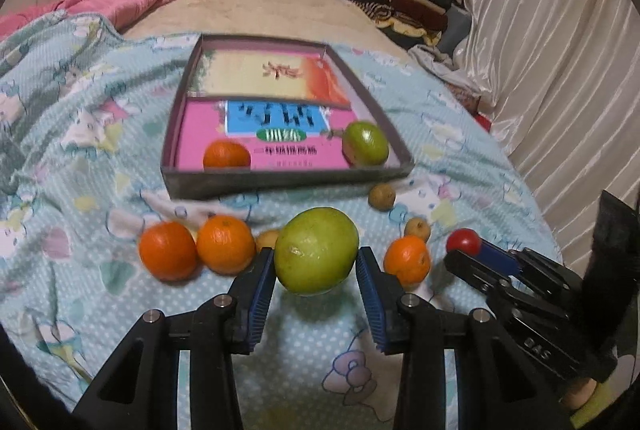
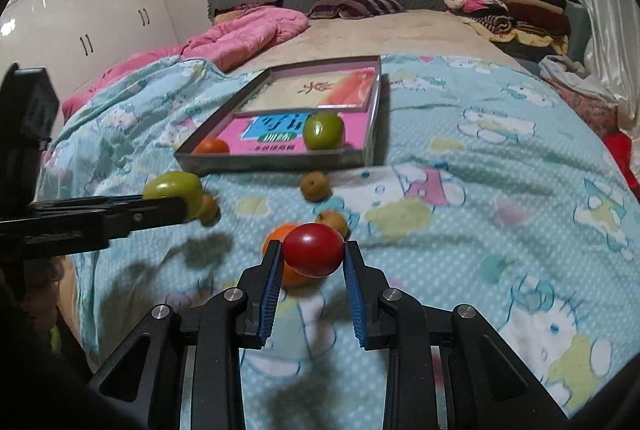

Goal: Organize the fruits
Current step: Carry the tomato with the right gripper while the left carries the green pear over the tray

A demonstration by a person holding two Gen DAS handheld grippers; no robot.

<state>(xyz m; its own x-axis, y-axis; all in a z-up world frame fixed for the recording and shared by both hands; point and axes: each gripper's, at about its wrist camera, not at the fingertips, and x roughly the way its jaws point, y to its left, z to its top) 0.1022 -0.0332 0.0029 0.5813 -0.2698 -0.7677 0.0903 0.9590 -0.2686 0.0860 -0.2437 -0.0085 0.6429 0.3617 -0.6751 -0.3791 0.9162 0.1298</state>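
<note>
Green fruit (image 1: 316, 250) clamped in left tongs (image 1: 316, 262) — red tomato (image 2: 314, 249) in right tongs (image 2: 313, 262).

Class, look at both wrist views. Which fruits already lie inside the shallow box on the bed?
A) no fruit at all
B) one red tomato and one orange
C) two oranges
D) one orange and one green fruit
D: inside the box, an orange lies at the near left and a green fruit at the near right.

Relative to the box (image 1: 280, 182): four oranges (image 1: 226, 155), two green fruits (image 1: 366, 143), three small brown fruits (image 1: 382, 196), one red tomato (image 1: 463, 240), two books (image 1: 276, 70) inside
</note>
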